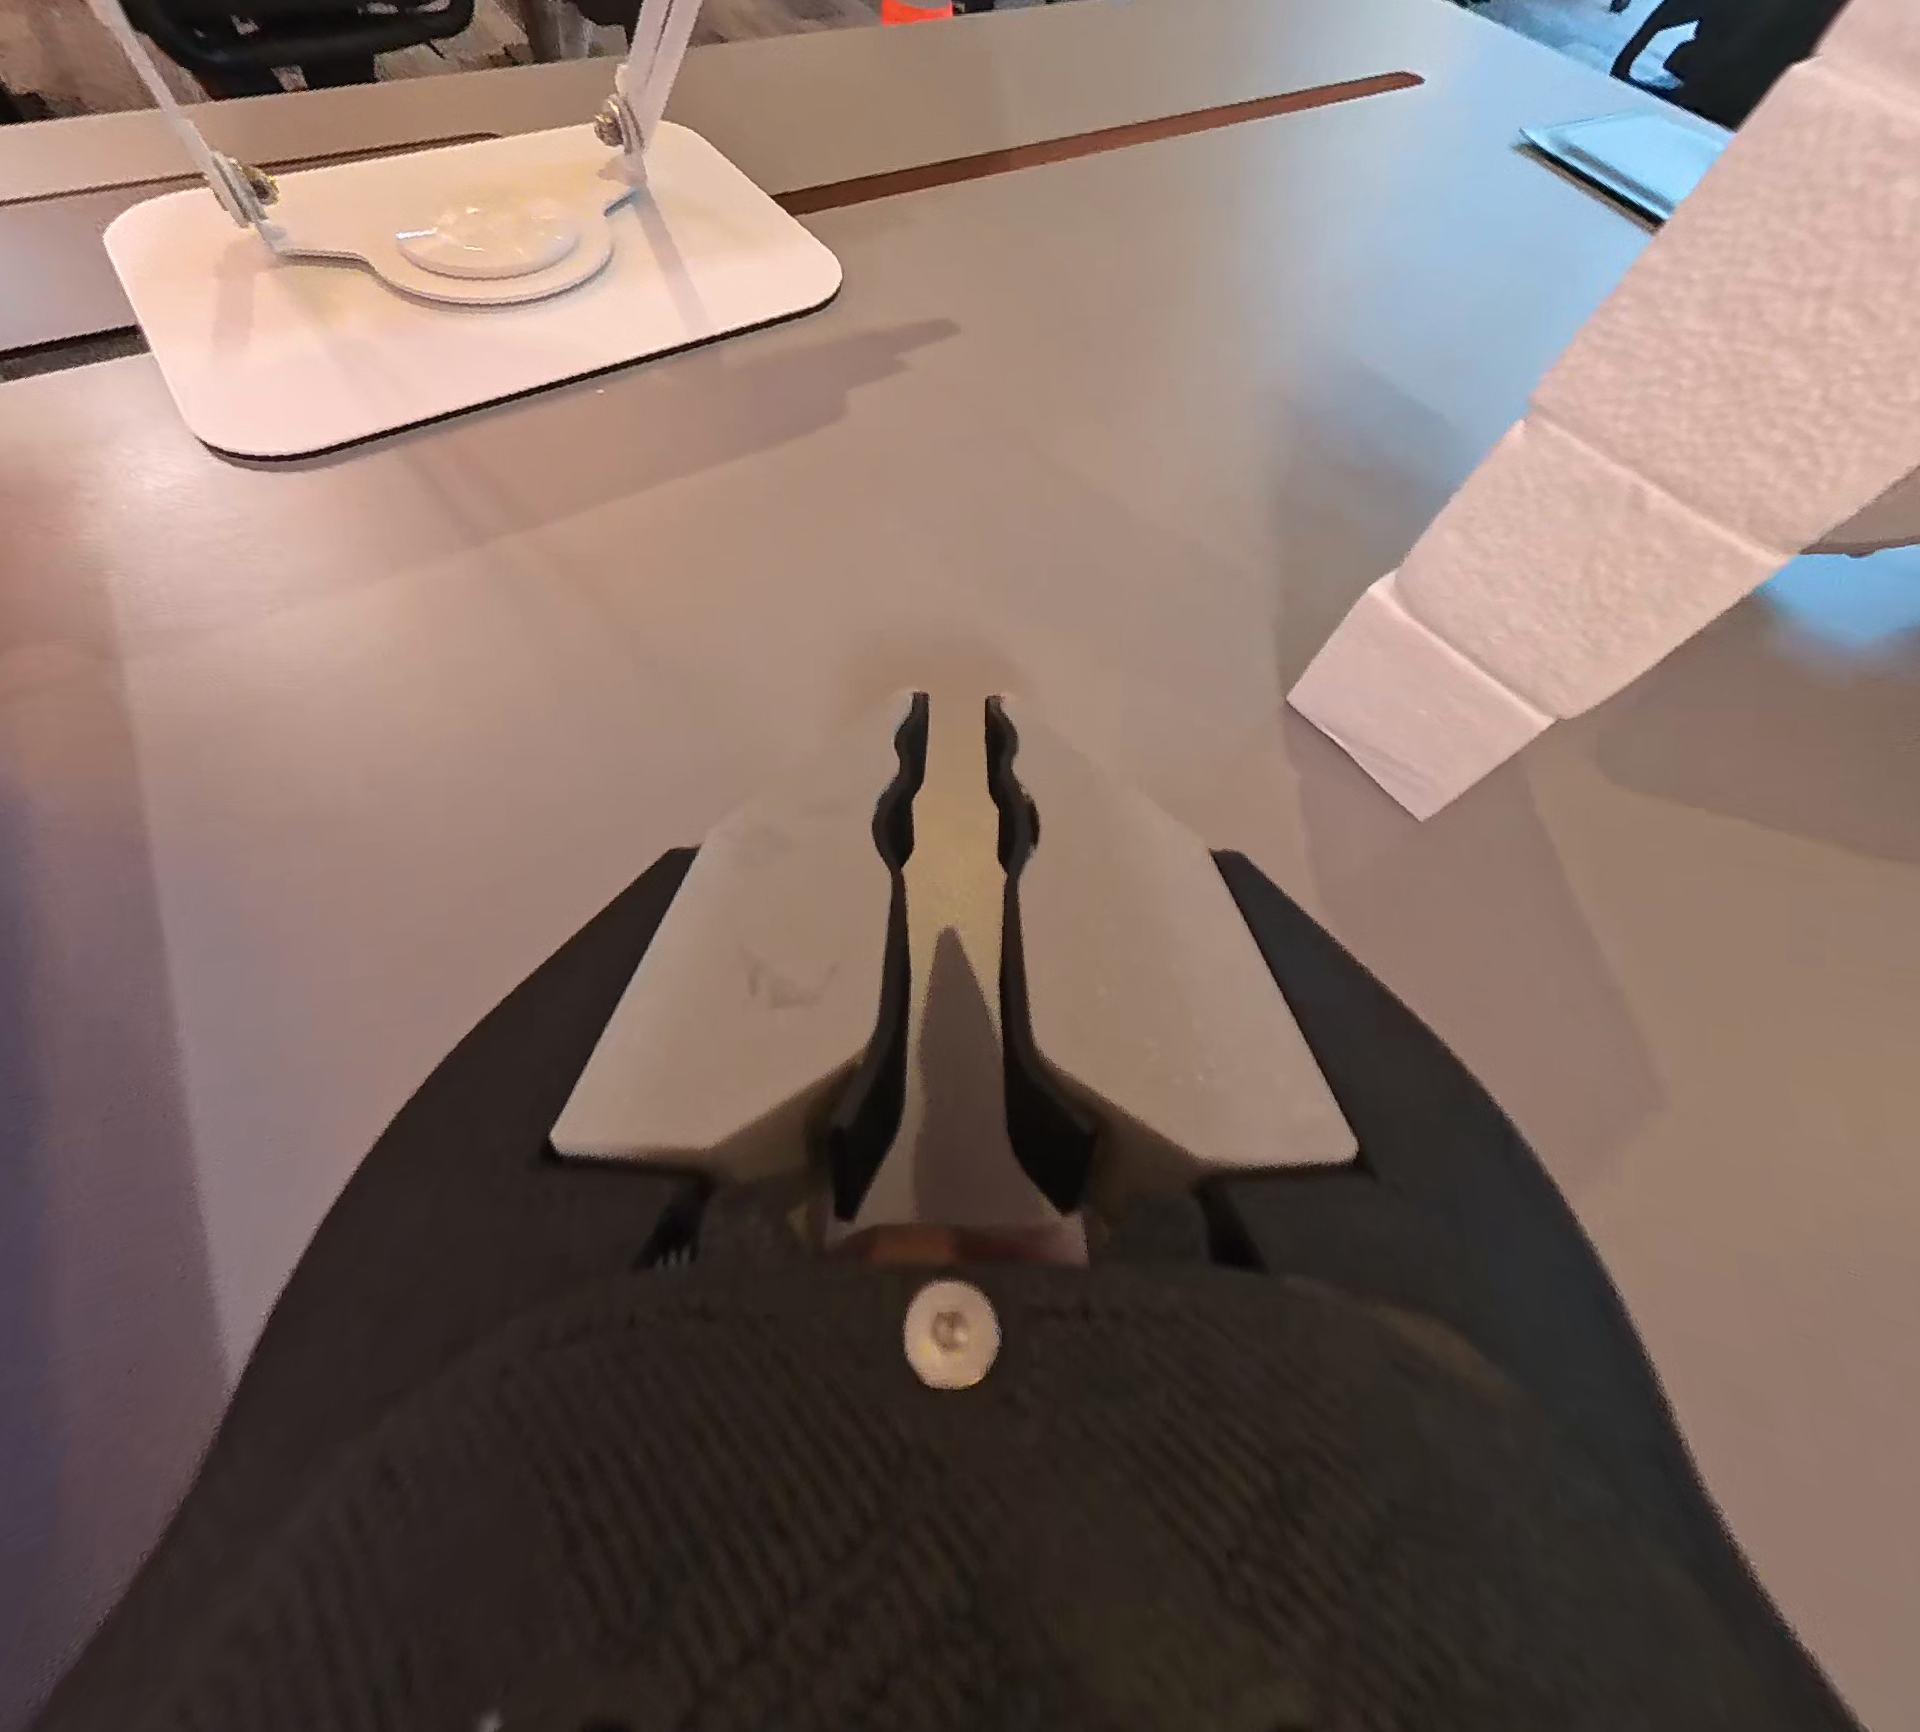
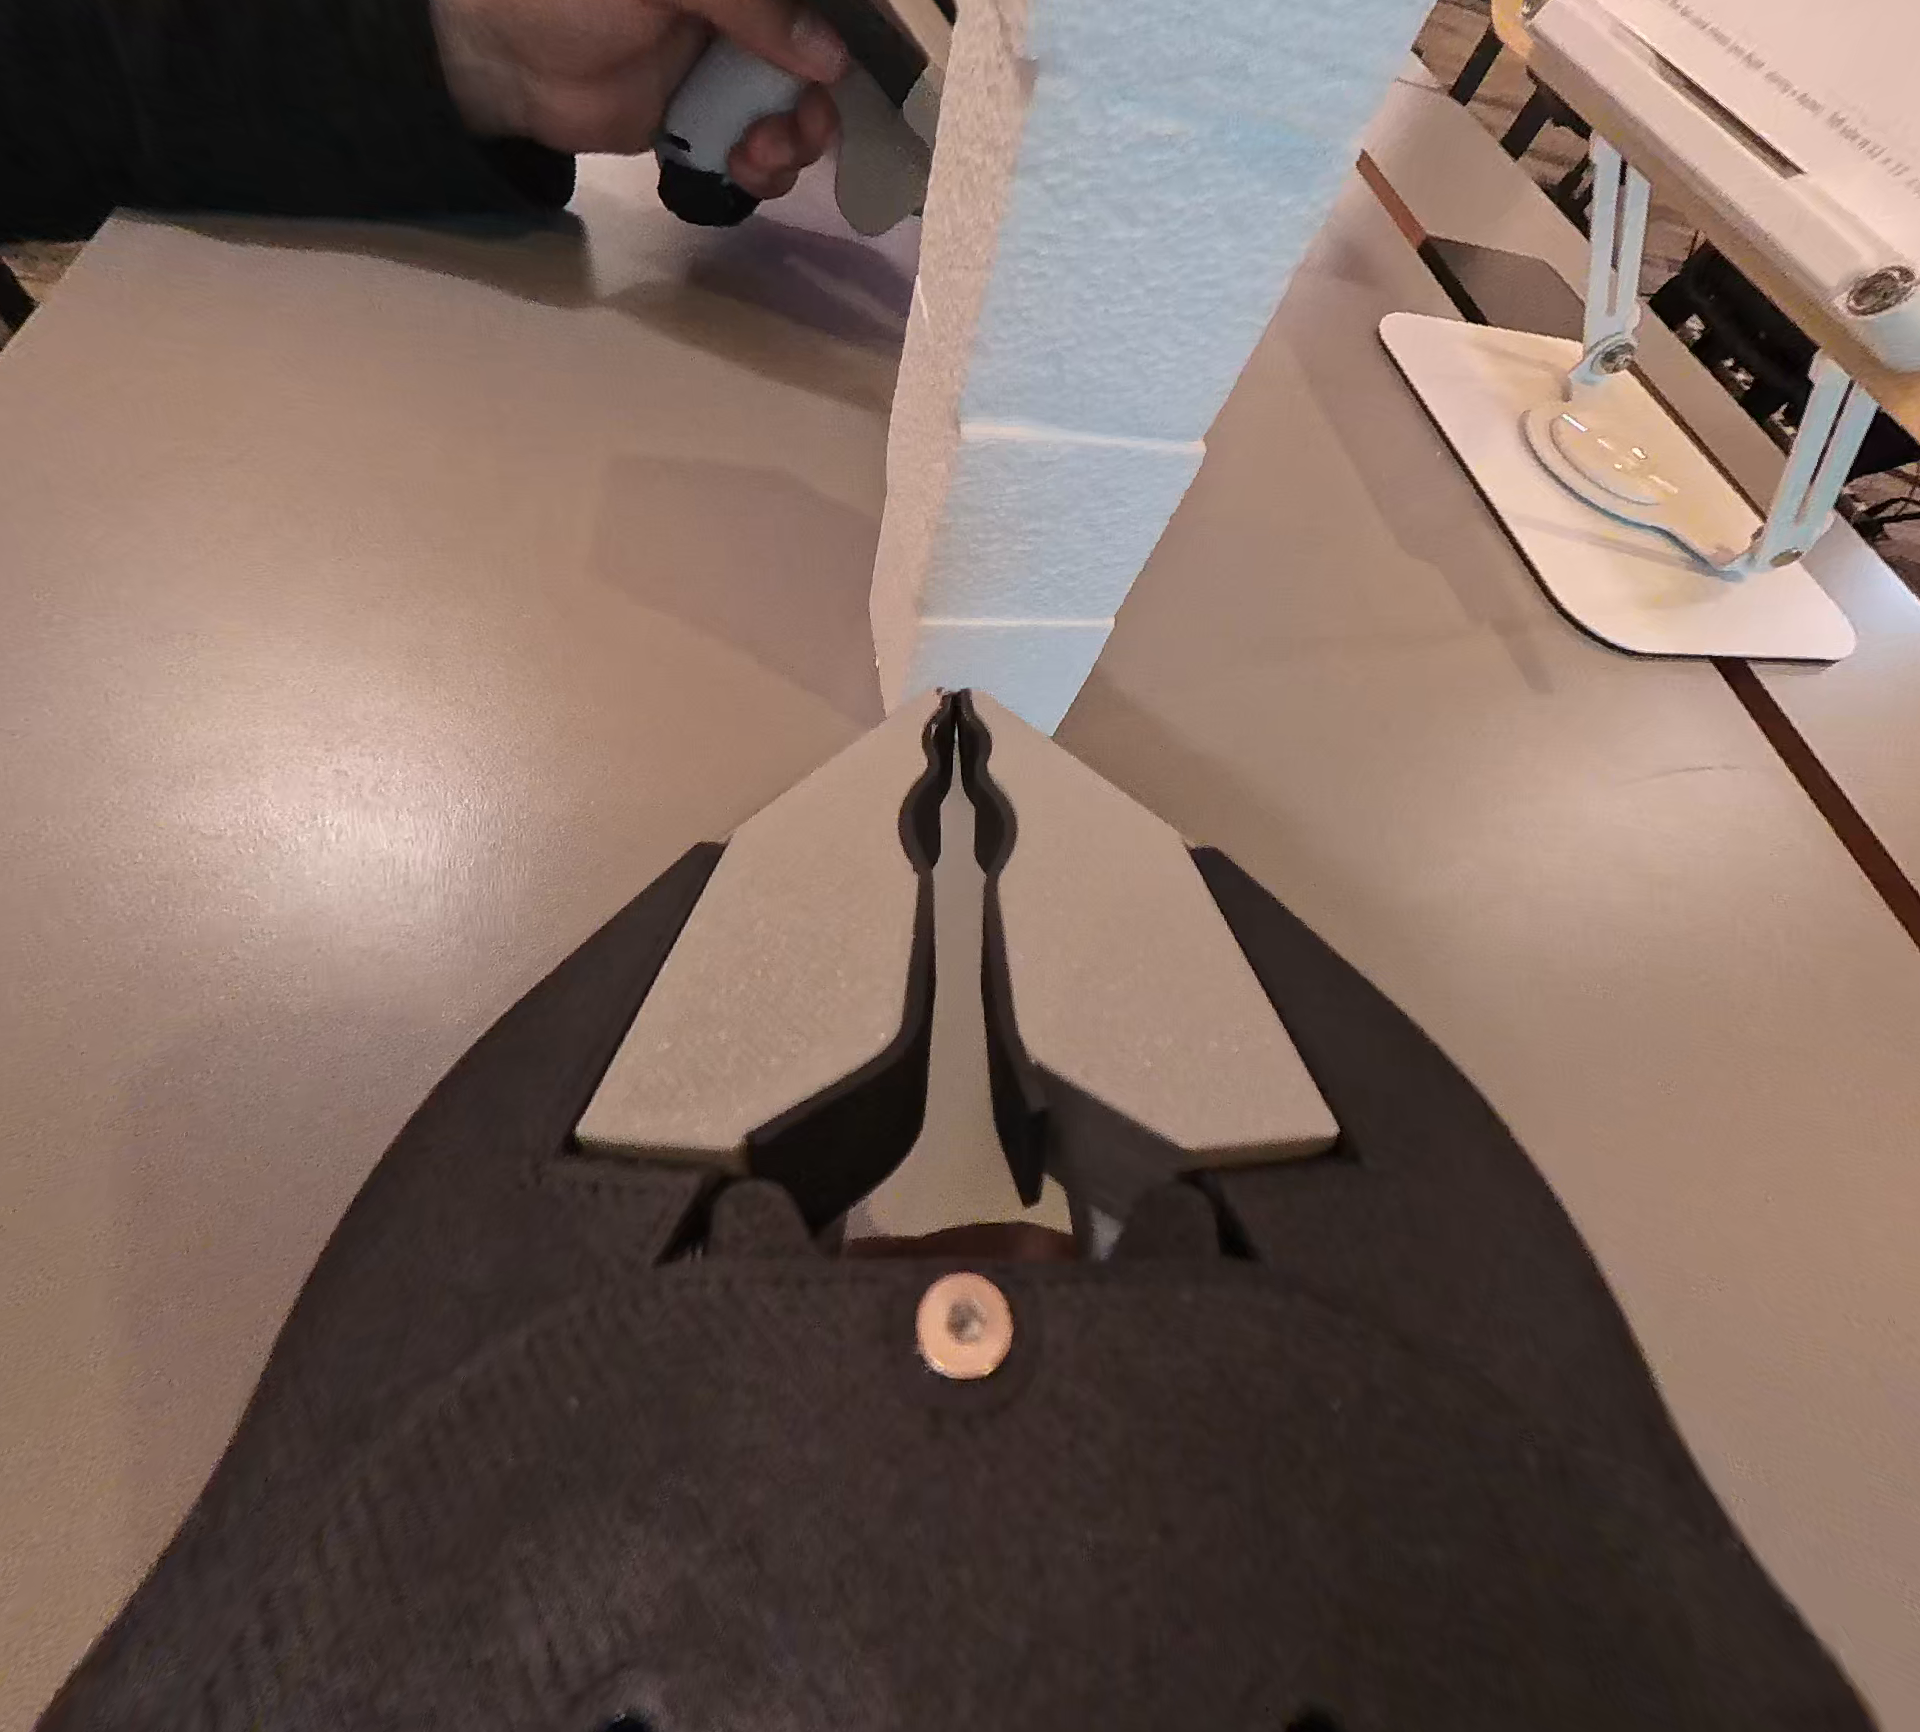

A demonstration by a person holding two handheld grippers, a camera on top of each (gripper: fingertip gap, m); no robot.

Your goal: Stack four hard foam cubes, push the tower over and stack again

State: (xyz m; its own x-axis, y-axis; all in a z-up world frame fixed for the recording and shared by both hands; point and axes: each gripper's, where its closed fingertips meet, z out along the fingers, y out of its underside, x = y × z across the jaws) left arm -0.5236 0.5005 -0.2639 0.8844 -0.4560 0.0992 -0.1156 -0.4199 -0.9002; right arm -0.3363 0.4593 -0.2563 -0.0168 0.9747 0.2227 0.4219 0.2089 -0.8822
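Right wrist view: your right gripper (image 2: 954, 698), clenched empty, meets the foam tower (image 2: 1091, 332); your left gripper (image 1: 954, 703) hovers slightly parted, holding nothing.

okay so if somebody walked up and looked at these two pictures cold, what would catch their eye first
Probably the tall tower of white foam cubes, standing on the grey table right in front of the right gripper, whose tips are pressed together at its base. Next, a hand holding the left gripper just beyond the tower, then the white stand off to the side.
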